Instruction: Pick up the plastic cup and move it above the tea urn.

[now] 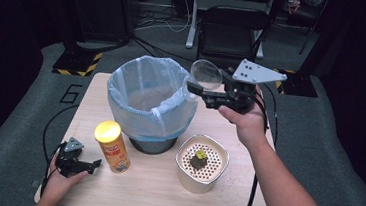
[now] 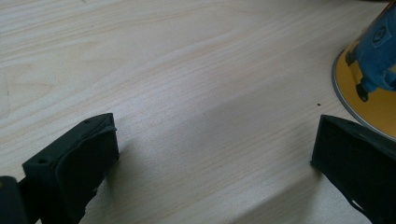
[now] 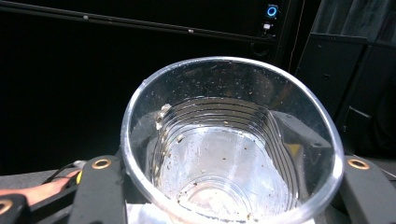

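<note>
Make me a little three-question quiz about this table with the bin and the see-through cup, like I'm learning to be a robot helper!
1. True or false: the right gripper is shut on the clear plastic cup.
2. What does the yellow can stand closest to?
A. the left gripper
B. the white strainer box
C. the person's right hand
3. Fill in the missing word: the bin is lined with a light ____ plastic bag.

Key:
1. True. Its fingers press both sides of the cup, held up beside the bin's rim.
2. A. The open left gripper rests on the table just beside the can.
3. Blue.
</note>
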Demonstrator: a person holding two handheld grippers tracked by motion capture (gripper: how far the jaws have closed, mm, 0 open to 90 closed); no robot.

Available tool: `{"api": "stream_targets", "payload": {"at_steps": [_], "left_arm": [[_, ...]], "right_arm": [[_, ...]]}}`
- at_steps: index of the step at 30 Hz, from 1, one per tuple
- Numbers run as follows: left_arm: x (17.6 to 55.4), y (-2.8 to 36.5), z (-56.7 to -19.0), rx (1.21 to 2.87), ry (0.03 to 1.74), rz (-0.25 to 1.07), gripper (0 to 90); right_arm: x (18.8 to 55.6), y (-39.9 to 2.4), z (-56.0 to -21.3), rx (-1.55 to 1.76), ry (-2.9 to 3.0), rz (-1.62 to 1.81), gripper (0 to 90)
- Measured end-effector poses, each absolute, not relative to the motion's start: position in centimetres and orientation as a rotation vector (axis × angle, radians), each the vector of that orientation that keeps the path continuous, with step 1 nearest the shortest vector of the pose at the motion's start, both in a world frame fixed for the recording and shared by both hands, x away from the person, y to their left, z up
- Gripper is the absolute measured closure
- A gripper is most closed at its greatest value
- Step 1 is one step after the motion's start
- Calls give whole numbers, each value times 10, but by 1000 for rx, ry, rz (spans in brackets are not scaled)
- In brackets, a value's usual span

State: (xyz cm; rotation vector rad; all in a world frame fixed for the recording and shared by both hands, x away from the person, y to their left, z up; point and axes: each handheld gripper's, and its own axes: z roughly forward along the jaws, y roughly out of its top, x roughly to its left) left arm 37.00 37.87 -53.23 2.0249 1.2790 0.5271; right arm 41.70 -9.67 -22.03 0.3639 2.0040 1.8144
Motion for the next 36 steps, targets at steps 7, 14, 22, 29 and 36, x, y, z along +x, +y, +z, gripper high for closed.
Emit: {"api": "stream_targets", "payload": {"at_steps": [7, 14, 22, 29, 36], "left_arm": [[370, 378, -533, 2018, 1280, 537, 4], [370, 377, -533, 2004, 1295, 532, 9], [370, 378, -533, 2013, 1288, 543, 9], [369, 378, -530, 2031, 1307, 529, 21], [370, 378, -531, 2019, 1301, 544, 21]], "right_arm": [[438, -64, -215, 380, 1998, 1812, 374], [455, -27, -220, 405, 2039, 1766, 348], [470, 4, -229, 447, 2079, 1712, 349], [482, 20, -240, 543, 2131, 1661, 204], [485, 20, -248, 584, 2142, 1624, 144]]}}
